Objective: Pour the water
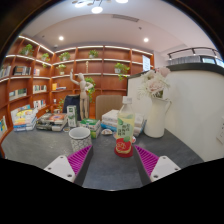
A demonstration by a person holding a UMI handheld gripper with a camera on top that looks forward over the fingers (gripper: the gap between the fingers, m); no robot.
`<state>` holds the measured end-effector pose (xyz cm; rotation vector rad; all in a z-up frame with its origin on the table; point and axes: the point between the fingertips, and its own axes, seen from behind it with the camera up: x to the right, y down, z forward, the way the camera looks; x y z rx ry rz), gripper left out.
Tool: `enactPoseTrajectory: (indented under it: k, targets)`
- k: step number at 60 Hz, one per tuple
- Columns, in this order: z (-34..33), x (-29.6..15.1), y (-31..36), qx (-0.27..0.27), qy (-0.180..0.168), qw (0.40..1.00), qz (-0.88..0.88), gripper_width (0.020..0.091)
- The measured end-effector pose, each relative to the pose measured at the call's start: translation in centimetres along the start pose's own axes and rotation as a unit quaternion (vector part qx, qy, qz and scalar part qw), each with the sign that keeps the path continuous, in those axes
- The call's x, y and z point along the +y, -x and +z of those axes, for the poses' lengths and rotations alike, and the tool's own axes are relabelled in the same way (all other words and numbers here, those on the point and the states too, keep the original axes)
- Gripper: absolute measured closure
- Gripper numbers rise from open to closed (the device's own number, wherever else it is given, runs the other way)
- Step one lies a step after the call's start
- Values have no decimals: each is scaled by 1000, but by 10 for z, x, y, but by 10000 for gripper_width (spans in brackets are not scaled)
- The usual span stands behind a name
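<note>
Gripper view: clear plastic bottle [124, 131] with red label upright on grey table [110, 168], just ahead of fingers and between their lines, untouched by either pad. Gripper [114, 160] wide open, holding nothing, pink pads [80, 159] facing inward at either side. Grey cup [79, 136] left of bottle; tissue box [110, 124] behind; white vase [156, 116] with pale flowers to right; books [25, 120] and boxes at far left; lit wooden shelves [60, 70] with plants beyond.
</note>
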<state>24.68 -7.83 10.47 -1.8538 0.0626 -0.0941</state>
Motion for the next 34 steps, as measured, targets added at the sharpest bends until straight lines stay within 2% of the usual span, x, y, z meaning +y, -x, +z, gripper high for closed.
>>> enactPoseTrajectory:
  k: [11,22,34]
  targets:
    - [-58,-13,8,-10,-21,1000,13,288]
    - [-78,-18,0,7,-31,999,3,290]
    - [-82,-6,-2,4,-15,1000,-1,290]
